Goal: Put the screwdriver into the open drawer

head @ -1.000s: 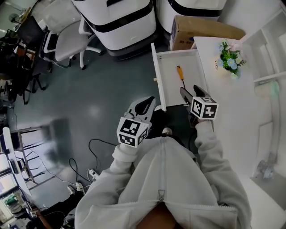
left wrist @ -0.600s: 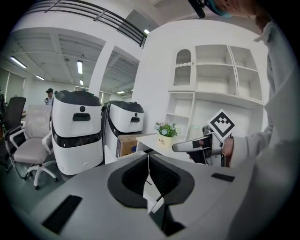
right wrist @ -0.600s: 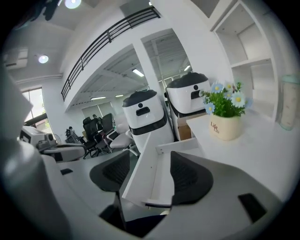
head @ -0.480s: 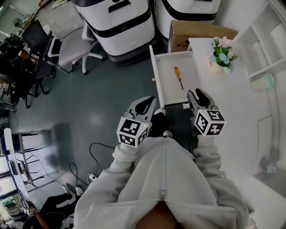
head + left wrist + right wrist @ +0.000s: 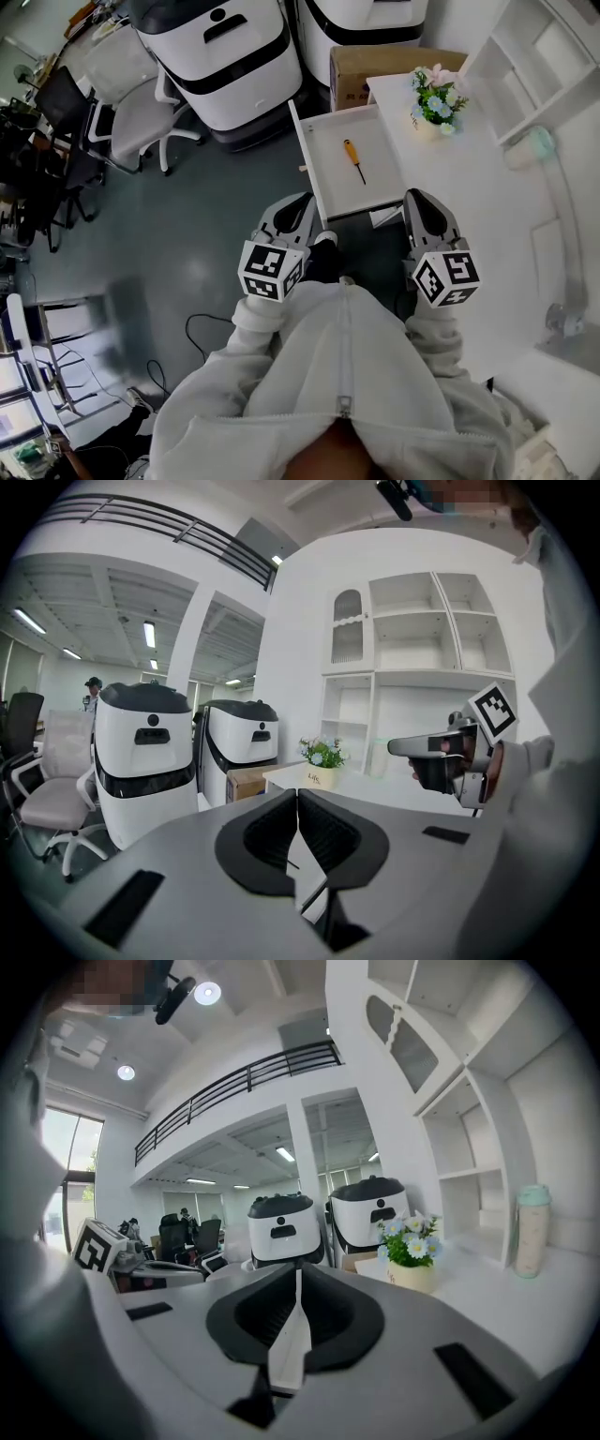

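A: So where is the screwdriver (image 5: 353, 160)?

B: It lies flat on the floor of the open white drawer (image 5: 379, 184), about midway between the side walls. Its orange handle points toward the drawer's far end and its dark shaft toward the person.

A: Is either tool on it?

B: No. Both are on the near side of the drawer, well apart from the screwdriver. The left gripper (image 5: 298, 208) hangs off the drawer's near left corner, over the grey floor. The right gripper (image 5: 419, 204) sits off the near right corner, beside the white desk (image 5: 487, 225).

A: And the jaws?

B: On the left gripper (image 5: 297, 803) the black pads meet, with nothing between them. The right gripper's (image 5: 298, 1288) jaws have just been closing. They now stand together and are also empty.

A: What else is around the drawer?

B: A pot of flowers (image 5: 433, 98) stands on the desk just past the far right corner. A cardboard box (image 5: 375, 66) sits behind the far end, and two white machines (image 5: 225, 56) stand beyond that.
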The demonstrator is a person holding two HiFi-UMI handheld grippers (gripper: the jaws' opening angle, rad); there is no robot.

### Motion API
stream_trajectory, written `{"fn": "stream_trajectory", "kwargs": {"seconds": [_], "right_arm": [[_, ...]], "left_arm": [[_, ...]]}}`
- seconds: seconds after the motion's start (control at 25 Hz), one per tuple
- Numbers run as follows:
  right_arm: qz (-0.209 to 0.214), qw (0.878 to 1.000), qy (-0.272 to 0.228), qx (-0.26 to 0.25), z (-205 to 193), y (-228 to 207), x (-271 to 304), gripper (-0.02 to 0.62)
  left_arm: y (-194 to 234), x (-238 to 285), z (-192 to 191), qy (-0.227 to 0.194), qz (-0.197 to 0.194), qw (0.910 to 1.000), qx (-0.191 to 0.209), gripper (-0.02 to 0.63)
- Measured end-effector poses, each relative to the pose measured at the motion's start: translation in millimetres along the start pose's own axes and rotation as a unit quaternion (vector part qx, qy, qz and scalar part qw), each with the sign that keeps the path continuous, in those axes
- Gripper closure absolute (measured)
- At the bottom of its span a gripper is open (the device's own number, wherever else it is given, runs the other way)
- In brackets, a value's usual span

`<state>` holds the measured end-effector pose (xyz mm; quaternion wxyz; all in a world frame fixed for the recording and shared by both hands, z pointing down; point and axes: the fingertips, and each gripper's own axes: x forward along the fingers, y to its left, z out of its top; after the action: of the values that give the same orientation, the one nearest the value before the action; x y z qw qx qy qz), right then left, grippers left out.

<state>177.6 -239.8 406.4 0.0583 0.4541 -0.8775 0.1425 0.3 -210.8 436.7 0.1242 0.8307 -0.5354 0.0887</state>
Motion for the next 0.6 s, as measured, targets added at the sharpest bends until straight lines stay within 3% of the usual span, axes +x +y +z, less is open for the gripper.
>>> {"fn": "stream_trajectory", "kwargs": {"seconds": [0.24, 0.6], "right_arm": [[-0.037, 0.999, -0.020, -0.009, -6.4, -13.2, -27.0, 0.560], [-0.034, 0.999, -0.013, -0.004, -12.6, -8.9, -24.9, 0.561]], "left_arm": [[-9.4, 1.4, 4.9, -0.019, 0.003, 0.9998, 0.004, 0.589], [-12.0, -0.1, 5.2, -0.021, 0.005, 0.9998, 0.005, 0.589]]}}
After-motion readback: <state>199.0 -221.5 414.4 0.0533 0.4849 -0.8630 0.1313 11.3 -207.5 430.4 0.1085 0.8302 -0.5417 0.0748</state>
